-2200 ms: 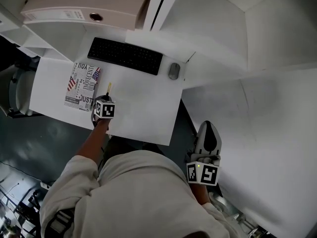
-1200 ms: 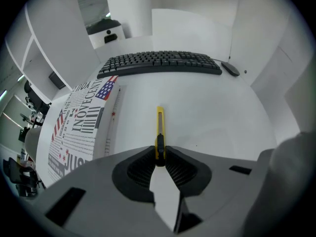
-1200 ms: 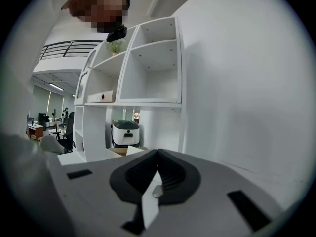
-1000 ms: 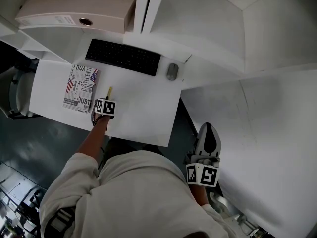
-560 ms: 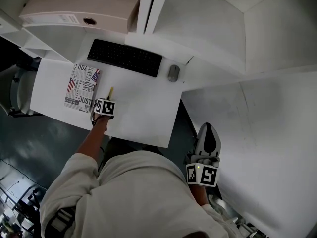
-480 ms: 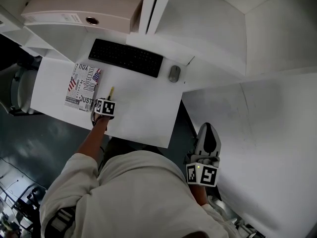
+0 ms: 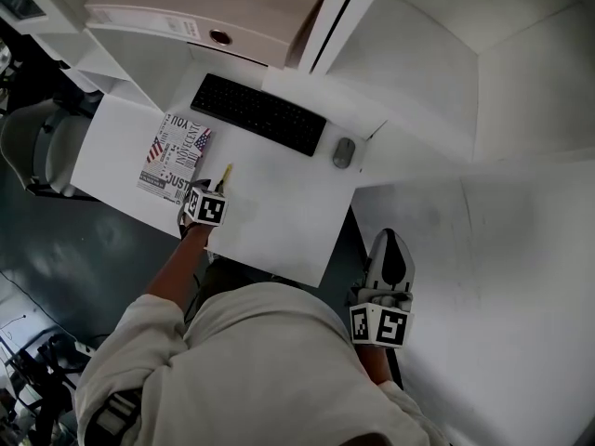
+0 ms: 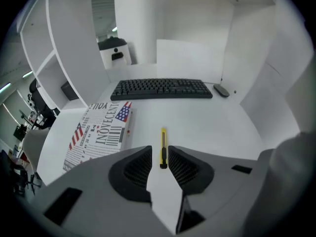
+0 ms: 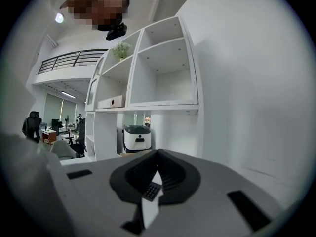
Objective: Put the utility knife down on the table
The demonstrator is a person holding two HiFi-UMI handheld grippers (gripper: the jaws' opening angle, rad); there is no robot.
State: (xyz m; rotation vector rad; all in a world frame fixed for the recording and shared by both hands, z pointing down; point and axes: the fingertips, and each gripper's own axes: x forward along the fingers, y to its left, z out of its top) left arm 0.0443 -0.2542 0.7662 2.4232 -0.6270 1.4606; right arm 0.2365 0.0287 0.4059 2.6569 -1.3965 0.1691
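The yellow utility knife [image 7: 226, 173] lies flat on the white table [image 7: 288, 212], just right of a printed book. My left gripper [image 7: 213, 195] hangs above the knife's near end and points steeply down. In the left gripper view the knife [image 8: 163, 149] shows through the gap of the left gripper [image 8: 159, 158]. The jaws are closing but the pads do not touch the knife. My right gripper [image 7: 391, 242] is off the table at the person's right side, and in the right gripper view the right gripper [image 9: 157, 154] has its tips together with nothing held.
A black keyboard [image 7: 263, 114] and a grey mouse [image 7: 344, 152] lie at the table's far edge. The printed book [image 7: 177, 151] is at the left. A binder [image 7: 204, 12] rests on the shelf behind. An office chair [image 7: 37, 147] stands left of the table.
My left gripper has lifted off the knife, which stays lying on the table. The head view has shifted, so the table sits further right. The right gripper has hardly moved.
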